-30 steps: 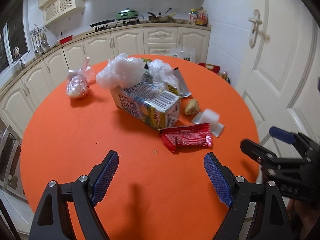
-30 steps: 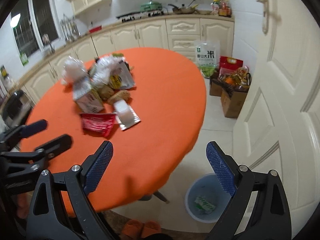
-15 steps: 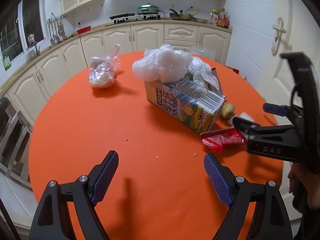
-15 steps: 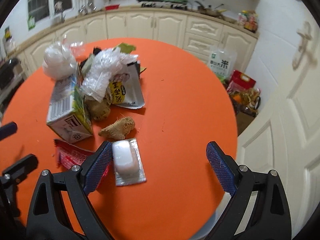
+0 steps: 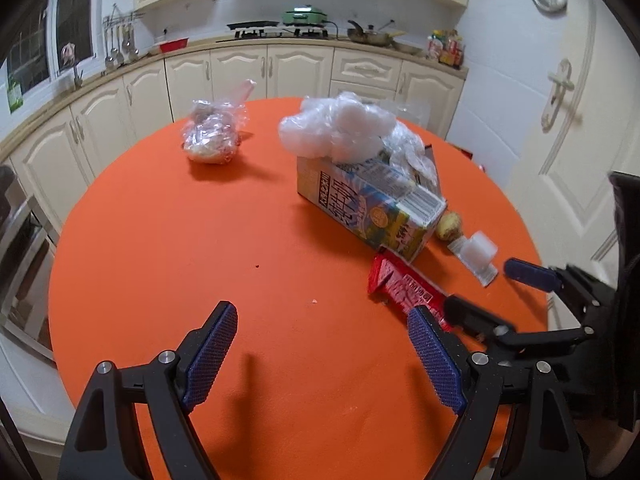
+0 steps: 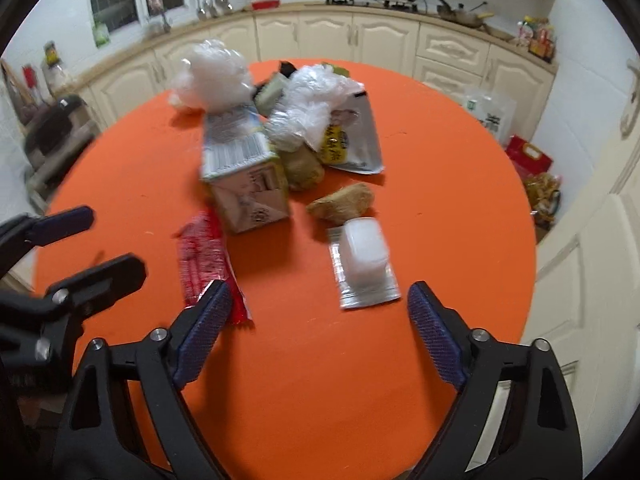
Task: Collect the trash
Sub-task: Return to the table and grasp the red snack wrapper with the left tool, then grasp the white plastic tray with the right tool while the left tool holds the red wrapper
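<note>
A pile of trash lies on the round orange table (image 5: 160,240): a milk carton (image 5: 368,208) on its side, crumpled clear plastic (image 5: 340,128), a red wrapper (image 5: 404,284), a small white cup on a foil lid (image 6: 364,260), a ginger piece (image 6: 344,200) and a foil pouch (image 6: 352,140). A tied plastic bag (image 5: 212,136) sits apart at the far left. My left gripper (image 5: 324,356) is open and empty over the near table. My right gripper (image 6: 316,336) is open and empty, just short of the white cup and red wrapper (image 6: 204,256).
Cream kitchen cabinets (image 5: 280,68) curve behind the table, with a stove and pans on the counter. A white door (image 5: 560,120) stands at the right. Bags (image 6: 528,160) sit on the floor beyond the table's right edge. A chair (image 6: 52,132) is at the left.
My right gripper has swung from the floor bin towards the table and closed in on the white cup and red wrapper. My left gripper has shifted its view leftward a little.
</note>
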The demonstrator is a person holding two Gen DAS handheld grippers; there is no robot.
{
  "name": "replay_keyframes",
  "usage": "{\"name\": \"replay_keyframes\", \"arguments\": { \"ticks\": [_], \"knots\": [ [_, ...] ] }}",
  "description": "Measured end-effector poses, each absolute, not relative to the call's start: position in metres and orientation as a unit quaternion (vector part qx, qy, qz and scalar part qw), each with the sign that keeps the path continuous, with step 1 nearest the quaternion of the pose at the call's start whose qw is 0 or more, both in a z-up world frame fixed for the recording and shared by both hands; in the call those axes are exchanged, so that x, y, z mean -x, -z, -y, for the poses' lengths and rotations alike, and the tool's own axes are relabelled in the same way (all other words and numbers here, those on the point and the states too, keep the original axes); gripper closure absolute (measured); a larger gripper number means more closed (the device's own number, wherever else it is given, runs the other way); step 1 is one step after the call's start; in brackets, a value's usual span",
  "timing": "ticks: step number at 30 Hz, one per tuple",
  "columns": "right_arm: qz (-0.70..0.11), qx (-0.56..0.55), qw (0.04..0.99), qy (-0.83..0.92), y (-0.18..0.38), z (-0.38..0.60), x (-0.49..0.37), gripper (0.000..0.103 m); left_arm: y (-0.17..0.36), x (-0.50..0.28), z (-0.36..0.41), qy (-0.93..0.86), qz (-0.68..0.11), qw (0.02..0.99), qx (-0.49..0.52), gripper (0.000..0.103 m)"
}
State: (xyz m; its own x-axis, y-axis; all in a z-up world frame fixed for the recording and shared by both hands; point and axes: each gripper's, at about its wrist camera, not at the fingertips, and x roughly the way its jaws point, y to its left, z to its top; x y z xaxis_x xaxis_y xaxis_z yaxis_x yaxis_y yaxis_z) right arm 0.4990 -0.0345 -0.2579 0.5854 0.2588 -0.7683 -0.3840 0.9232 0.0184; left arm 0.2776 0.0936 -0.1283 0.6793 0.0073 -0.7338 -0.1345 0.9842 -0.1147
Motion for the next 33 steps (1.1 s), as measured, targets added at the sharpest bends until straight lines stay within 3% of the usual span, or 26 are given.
{"name": "replay_keyframes", "arguments": {
  "ticks": [13, 16, 21, 22, 23, 25, 31, 33],
  "knots": [
    [-0.408, 0.044, 0.906, -0.104, 0.252, 0.099, -0.508, 0.012, 0.14, -0.313, -0.048, -0.029, -0.429, 0.896, 0.108, 0.02],
    [-0.402, 0.034, 0.909, -0.109, 0.25, 0.109, -0.509, 0.007, 0.141, -0.32, -0.043, -0.044, -0.432, 0.897, 0.081, 0.022],
    [-0.396, 0.028, 0.909, -0.125, 0.248, 0.105, -0.51, 0.007, 0.143, -0.313, -0.041, -0.03, -0.42, 0.907, 0.025, 0.044],
    [-0.397, 0.031, 0.908, -0.129, 0.248, 0.101, -0.512, 0.007, 0.144, -0.313, -0.041, -0.027, -0.421, 0.906, 0.023, 0.053],
    [-0.397, 0.034, 0.907, -0.134, 0.249, 0.096, -0.514, 0.007, 0.143, -0.311, -0.045, -0.022, -0.422, 0.906, 0.024, 0.069],
    [-0.4, 0.039, 0.904, -0.143, 0.253, 0.085, -0.518, 0.007, 0.142, -0.308, -0.053, -0.01, -0.422, 0.906, 0.028, 0.085],
    [-0.409, 0.075, 0.895, -0.164, 0.265, 0.05, -0.529, 0.01, 0.142, -0.298, -0.086, 0.031, -0.42, 0.905, 0.06, 0.091],
    [-0.408, 0.081, 0.895, -0.16, 0.265, 0.046, -0.53, 0.018, 0.14, -0.289, -0.096, 0.042, -0.42, 0.904, 0.072, 0.091]
  ]
}}
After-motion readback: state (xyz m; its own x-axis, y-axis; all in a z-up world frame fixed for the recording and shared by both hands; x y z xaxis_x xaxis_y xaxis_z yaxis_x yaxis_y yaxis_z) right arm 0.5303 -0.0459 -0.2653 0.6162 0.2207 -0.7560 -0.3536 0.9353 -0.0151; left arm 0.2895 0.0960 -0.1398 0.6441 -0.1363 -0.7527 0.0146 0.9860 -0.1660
